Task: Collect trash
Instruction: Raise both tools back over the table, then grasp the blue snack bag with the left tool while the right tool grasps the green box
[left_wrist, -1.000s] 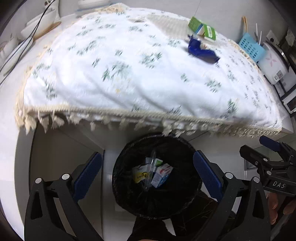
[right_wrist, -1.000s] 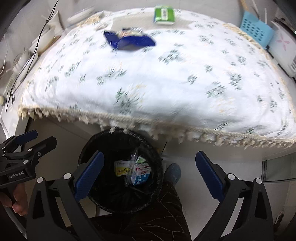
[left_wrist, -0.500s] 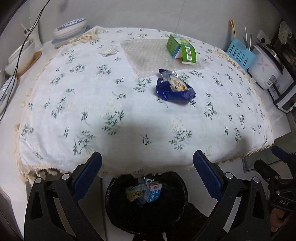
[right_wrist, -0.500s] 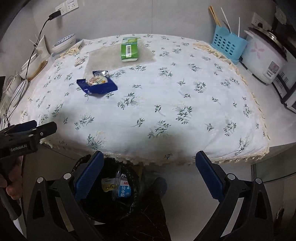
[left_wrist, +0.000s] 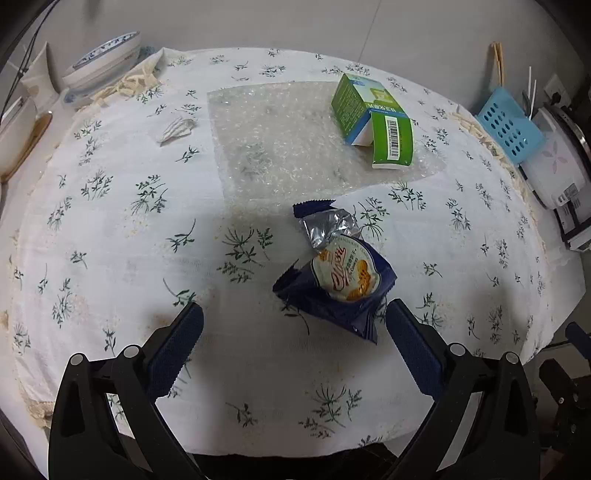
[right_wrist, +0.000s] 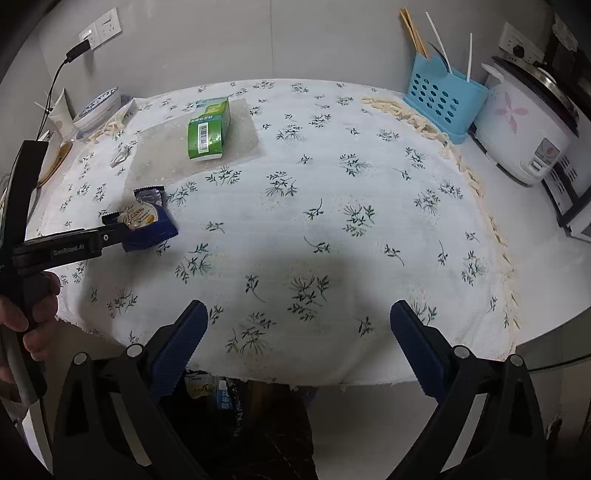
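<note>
A dark blue snack wrapper (left_wrist: 338, 280) lies on the flowered tablecloth (left_wrist: 110, 229), just ahead of my open, empty left gripper (left_wrist: 293, 332), nearer its right finger. It also shows in the right wrist view (right_wrist: 147, 221), with the left gripper's finger beside it. A green carton (left_wrist: 373, 123) lies on a sheet of bubble wrap (left_wrist: 280, 140) farther back. A crumpled tissue (left_wrist: 175, 127) lies at the back left. My right gripper (right_wrist: 295, 332) is open and empty above the table's front edge. The black bin (right_wrist: 221, 397) with cartons in it sits under that edge.
Bowls (left_wrist: 103, 62) stand at the back left. A blue utensil basket (right_wrist: 443, 99) and a white rice cooker (right_wrist: 528, 133) stand at the back right. A cable (right_wrist: 55, 85) hangs from a wall socket on the left.
Both grippers have risen from over the bin to above the table. The left gripper has moved forward to the blue wrapper. Both stay open.
</note>
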